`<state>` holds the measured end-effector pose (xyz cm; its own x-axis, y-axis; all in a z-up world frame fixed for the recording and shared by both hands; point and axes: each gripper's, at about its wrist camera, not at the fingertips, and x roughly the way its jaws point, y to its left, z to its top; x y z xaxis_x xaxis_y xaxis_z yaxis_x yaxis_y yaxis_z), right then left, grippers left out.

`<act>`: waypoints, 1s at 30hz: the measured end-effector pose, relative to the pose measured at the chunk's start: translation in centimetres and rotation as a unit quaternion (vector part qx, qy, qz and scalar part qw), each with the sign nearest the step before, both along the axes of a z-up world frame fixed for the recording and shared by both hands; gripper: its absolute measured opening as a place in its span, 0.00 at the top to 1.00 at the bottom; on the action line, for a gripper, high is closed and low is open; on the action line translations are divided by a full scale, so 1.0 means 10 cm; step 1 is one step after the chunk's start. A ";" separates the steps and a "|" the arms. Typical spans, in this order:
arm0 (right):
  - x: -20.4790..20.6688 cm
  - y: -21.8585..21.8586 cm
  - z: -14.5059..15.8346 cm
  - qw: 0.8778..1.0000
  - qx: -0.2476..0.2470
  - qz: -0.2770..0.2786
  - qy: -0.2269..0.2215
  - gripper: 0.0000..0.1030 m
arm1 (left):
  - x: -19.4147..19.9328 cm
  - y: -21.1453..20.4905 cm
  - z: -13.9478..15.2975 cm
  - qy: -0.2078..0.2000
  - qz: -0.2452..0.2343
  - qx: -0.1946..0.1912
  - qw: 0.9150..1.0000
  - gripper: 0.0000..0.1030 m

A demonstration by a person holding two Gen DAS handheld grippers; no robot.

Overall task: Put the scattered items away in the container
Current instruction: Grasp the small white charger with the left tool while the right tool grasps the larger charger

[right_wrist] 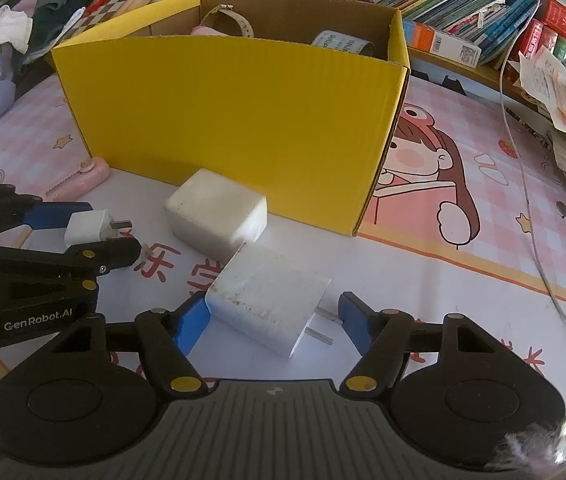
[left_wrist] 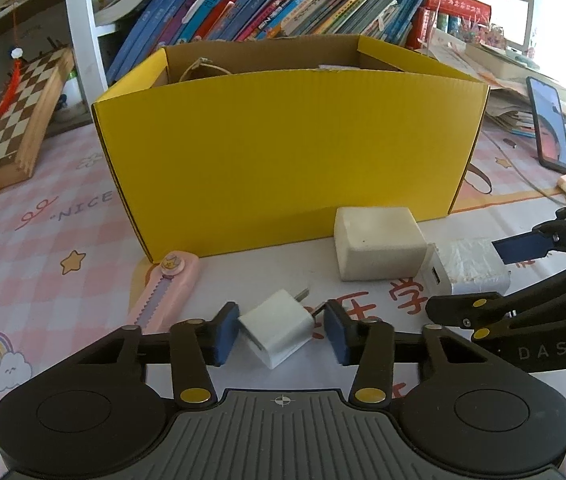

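- Your left gripper (left_wrist: pixel 281 330) brackets the small charger (left_wrist: pixel 277 326), jaws half-closed, right pad not yet touching.
- Your right gripper (right_wrist: pixel 271 322) straddles the larger charger (right_wrist: pixel 269 300) likewise, ready for the yellow box (right_wrist: pixel 235 120).

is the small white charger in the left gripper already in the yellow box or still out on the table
Still out. The small white charger lies on the table mat in front of the yellow box, between the left hand-held gripper pads.

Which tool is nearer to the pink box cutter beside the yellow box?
Left. The left tool brackets a small white charger just right of the pink box cutter. The right tool is farther right, around a larger white charger.
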<state>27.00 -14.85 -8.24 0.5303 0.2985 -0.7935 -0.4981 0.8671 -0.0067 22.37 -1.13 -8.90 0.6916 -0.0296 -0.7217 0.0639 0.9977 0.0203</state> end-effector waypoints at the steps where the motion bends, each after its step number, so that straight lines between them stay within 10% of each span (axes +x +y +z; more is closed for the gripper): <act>1: 0.00 0.00 0.00 1.000 0.000 0.000 0.001 0.34 | 0.00 0.00 0.00 0.001 -0.001 -0.001 1.000 0.58; 30: -0.44 0.09 0.40 1.000 0.010 0.012 -0.017 0.34 | -0.53 0.13 0.51 -0.066 -0.009 -0.042 0.997 0.59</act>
<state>22.57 -13.99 -4.22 0.5489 0.3265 -0.7695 -0.5184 0.8551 -0.0070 17.03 0.22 -3.78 0.7794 -0.0996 -0.6186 0.0839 0.9950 -0.0544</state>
